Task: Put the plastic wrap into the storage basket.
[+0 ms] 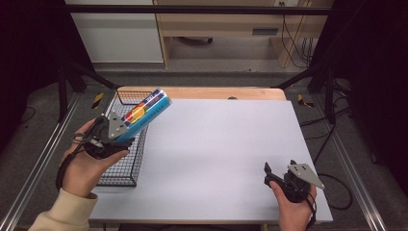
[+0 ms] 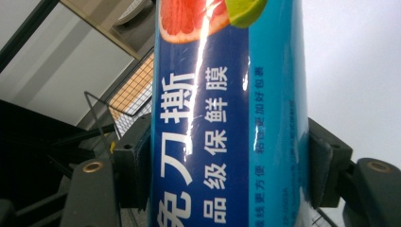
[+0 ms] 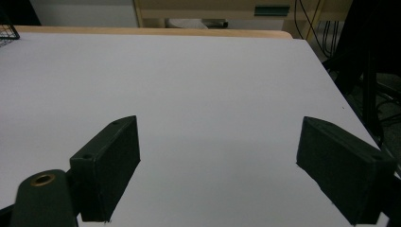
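Note:
A long blue box of cling film (image 1: pixel 146 110) with a fruit picture is held up at a slant above the black wire basket (image 1: pixel 126 163) at the table's left. My left gripper (image 1: pixel 120 132) is shut on its lower end. In the left gripper view the box (image 2: pixel 227 118) runs up between both jaws, and each pad presses on a side of it. My right gripper (image 1: pixel 276 175) rests low near the front right of the table, and in its own view it (image 3: pixel 217 165) stands open over bare white table with nothing between the fingers.
The white tabletop (image 1: pixel 216 149) stretches between the two hands. A wooden strip (image 1: pixel 216 93) edges the far side. Metal rails run along the floor on both sides, and a wooden cabinet (image 1: pixel 226 29) stands beyond the table.

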`<state>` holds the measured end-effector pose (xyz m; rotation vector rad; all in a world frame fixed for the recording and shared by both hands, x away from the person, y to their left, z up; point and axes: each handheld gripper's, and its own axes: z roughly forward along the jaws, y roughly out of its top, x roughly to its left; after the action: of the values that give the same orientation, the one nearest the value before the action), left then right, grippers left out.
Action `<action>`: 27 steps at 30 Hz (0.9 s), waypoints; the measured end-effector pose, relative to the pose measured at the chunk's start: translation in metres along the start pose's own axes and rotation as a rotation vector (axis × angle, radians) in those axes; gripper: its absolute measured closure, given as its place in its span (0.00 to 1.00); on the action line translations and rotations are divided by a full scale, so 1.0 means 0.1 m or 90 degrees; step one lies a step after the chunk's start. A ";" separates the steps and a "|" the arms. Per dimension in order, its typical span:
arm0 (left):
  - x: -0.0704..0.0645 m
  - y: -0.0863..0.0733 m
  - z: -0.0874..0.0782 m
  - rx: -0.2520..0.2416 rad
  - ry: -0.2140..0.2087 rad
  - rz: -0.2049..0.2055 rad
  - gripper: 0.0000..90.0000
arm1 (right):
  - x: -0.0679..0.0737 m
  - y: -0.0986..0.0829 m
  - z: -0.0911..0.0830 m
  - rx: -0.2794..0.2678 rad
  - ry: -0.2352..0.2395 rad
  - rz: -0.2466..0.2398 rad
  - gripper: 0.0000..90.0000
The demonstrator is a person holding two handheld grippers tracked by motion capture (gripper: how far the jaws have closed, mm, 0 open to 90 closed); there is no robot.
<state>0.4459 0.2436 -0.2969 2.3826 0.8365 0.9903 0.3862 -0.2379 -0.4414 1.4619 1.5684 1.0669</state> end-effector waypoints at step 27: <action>0.03 -0.18 0.14 0.046 0.044 -0.076 0.36 | 0.05 -0.01 0.02 -0.005 0.038 0.007 0.16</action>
<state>0.4514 0.2563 -0.3149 2.3376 1.0442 1.0161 0.3877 -0.2331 -0.4430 1.4472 1.5965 1.1314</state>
